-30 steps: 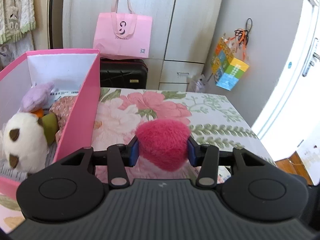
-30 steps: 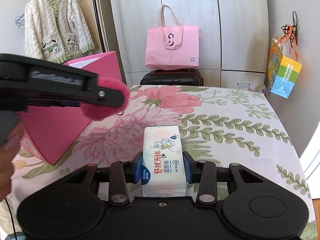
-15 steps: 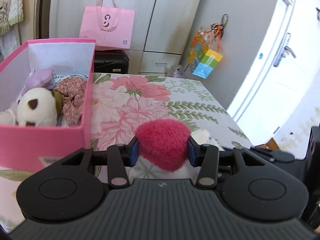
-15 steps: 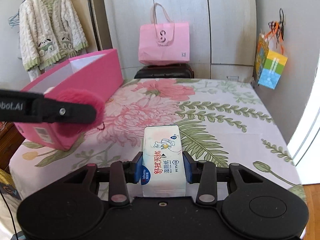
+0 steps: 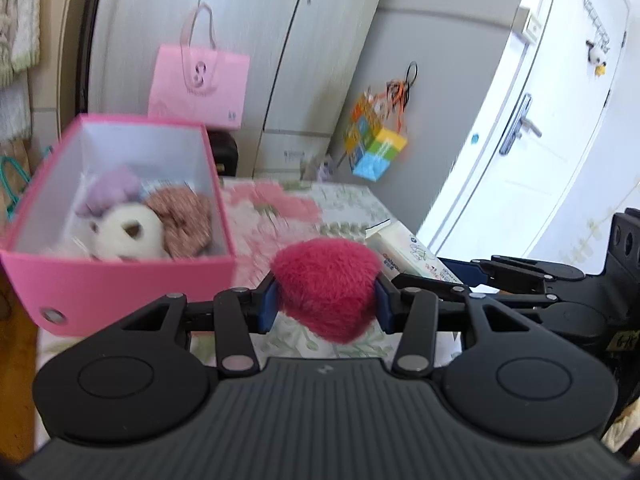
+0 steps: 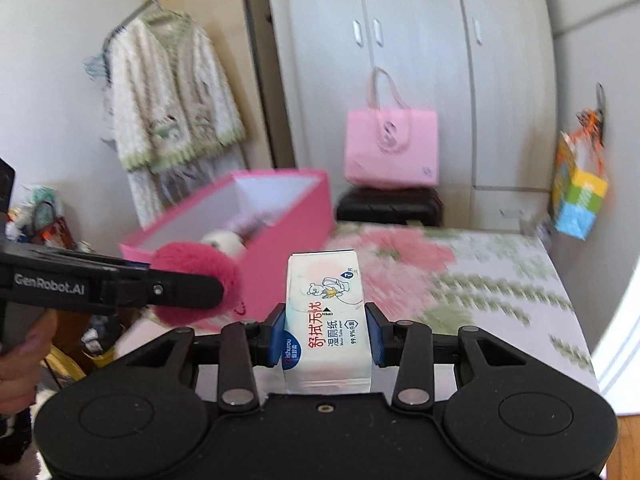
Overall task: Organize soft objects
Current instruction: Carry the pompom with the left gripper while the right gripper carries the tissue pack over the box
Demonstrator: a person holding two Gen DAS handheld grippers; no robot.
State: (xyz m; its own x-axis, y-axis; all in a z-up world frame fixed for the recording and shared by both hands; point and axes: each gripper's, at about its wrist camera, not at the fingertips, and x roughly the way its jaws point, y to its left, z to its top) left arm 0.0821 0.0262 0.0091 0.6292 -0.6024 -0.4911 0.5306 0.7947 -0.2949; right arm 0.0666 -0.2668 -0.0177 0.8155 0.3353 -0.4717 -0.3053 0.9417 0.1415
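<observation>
A floral-covered table (image 6: 500,280) fills the scene, with a pink box (image 5: 120,280) at its far left holding a white plush toy (image 5: 124,236), a lilac soft item (image 5: 114,190) and a brown-pink scrunchie (image 5: 184,220). To the right of the box, raised above the table, the right gripper (image 6: 326,332) clamps a pack of wet tissues (image 6: 326,320) squarely between its fingers, jaws narrowed onto its sides. The left gripper (image 5: 326,304), near the box's front right corner, pinches a fluffy crimson pompom (image 5: 326,288) between its blue pads (image 5: 267,306), squeezing it slightly.
</observation>
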